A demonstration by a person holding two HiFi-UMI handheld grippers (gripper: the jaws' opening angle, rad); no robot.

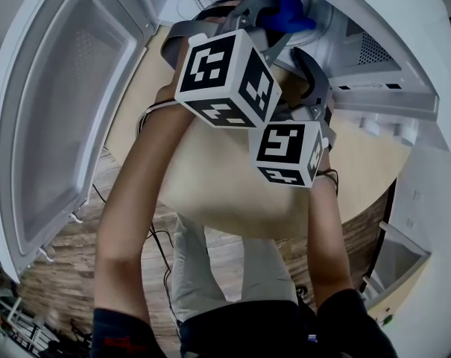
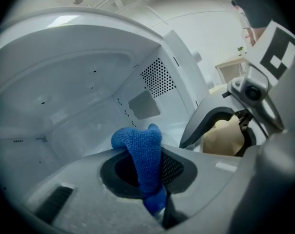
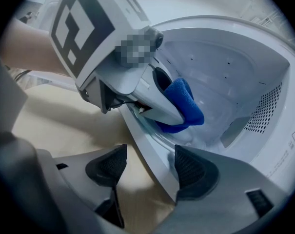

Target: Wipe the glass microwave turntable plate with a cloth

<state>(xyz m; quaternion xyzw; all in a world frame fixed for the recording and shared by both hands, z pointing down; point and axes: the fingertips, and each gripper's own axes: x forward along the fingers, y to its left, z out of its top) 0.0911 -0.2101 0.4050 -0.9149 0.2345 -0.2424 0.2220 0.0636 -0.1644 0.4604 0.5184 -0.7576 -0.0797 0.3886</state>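
Observation:
My left gripper (image 1: 276, 15) reaches into the open white microwave (image 1: 382, 66), shut on a blue cloth (image 1: 288, 10). In the left gripper view the cloth (image 2: 143, 152) hangs folded between the pads over the cavity floor. From the right gripper view the left gripper (image 3: 174, 113) presses the cloth (image 3: 185, 106) down onto the glass plate (image 3: 159, 130), whose clear rim shows just behind the microwave's front edge. My right gripper (image 3: 149, 172) is open, its jaws standing either side of that white front edge without closing on it. In the head view it (image 1: 314, 80) sits lower right of the left one.
The microwave door (image 1: 61, 110) swings wide open at the left. The microwave stands on a pale wooden tabletop (image 1: 232, 192). Inside, a perforated vent (image 2: 158, 77) and a grey cover panel (image 2: 145, 105) sit on the side wall. Cables (image 1: 158, 245) lie on the wood floor below.

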